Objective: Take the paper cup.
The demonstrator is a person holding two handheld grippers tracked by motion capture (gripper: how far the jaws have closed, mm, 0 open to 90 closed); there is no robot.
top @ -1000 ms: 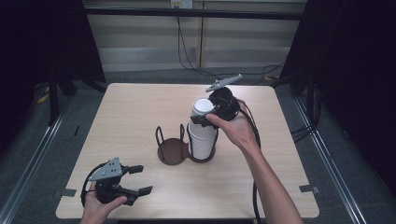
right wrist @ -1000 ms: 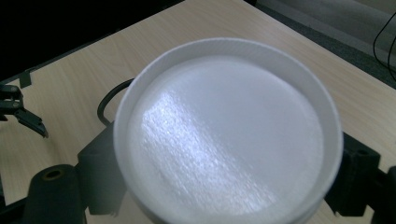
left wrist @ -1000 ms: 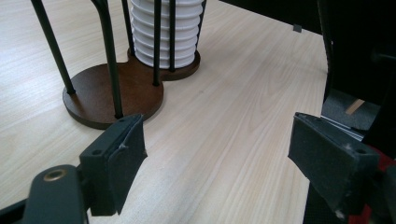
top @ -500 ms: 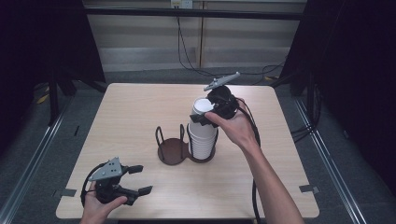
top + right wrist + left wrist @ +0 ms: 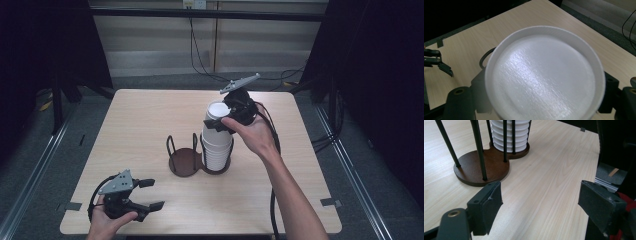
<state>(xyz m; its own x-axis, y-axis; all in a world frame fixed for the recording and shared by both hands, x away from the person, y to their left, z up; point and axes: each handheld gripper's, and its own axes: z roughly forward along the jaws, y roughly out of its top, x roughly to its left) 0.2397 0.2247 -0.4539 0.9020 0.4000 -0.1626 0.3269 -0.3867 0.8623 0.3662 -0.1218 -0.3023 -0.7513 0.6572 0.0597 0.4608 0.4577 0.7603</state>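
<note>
- The right gripper (image 5: 220, 122) clamps the top white foam cup (image 5: 216, 114) by its sides, at the head of the cup stack (image 5: 216, 150) in the wire cup holder (image 5: 186, 161) (upside down, base toward the gripper's camera).
- Step in hand, as I judge it: freeing one cup from the stack.
- Next calls for a straight upward pull so the cups beneath stay put.
- The left gripper (image 5: 149, 194) rests at the table's (image 5: 140, 120) near corner, jaws apart and empty.

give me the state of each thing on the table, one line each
stack of white cups: upright in the right ring of the holder
top cup: tilted, gripped at its sides
cup holder: left ring empty
right gripper: shut on the top cup
left gripper: open, holding nothing, low over the near left corner
</note>
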